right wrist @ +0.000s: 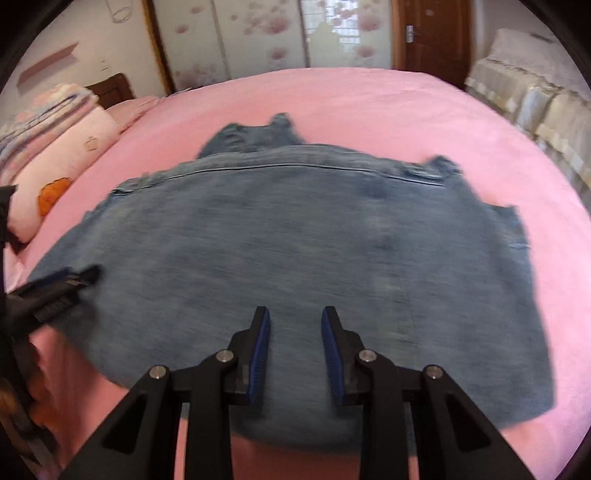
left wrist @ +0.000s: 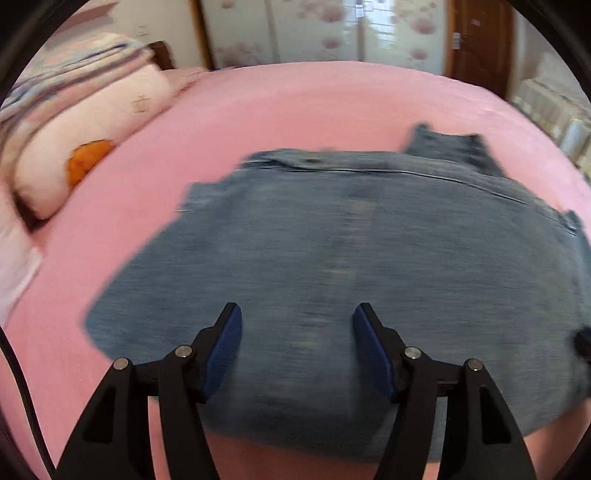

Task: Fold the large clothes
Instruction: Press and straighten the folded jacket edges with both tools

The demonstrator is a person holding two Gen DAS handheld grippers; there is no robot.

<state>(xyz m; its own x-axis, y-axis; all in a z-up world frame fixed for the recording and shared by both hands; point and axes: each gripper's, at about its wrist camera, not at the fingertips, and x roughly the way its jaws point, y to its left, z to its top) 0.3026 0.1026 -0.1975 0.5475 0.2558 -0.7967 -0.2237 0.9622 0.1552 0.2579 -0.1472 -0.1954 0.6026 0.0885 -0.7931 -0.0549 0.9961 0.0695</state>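
Observation:
A blue denim garment [left wrist: 351, 258] lies spread flat on the pink bed [left wrist: 295, 107], a seam running across its far part and a smaller piece sticking out beyond it. My left gripper [left wrist: 298, 314] hovers over the garment's near half, open wide, with nothing between its blue pads. In the right wrist view the same garment [right wrist: 295, 240] fills the middle. My right gripper [right wrist: 294, 314] hangs above its near edge with a narrower gap, also open and holding nothing. The left gripper [right wrist: 74, 280] shows there over the garment's left edge. Both views are motion-blurred.
Pink and white pillows [left wrist: 92, 122] with folded bedding are stacked at the bed's left end. Floral wardrobe doors [right wrist: 258, 33] and a brown wooden door [right wrist: 432, 33] stand beyond the far edge. A covered piece of furniture [right wrist: 535, 99] runs along the right side.

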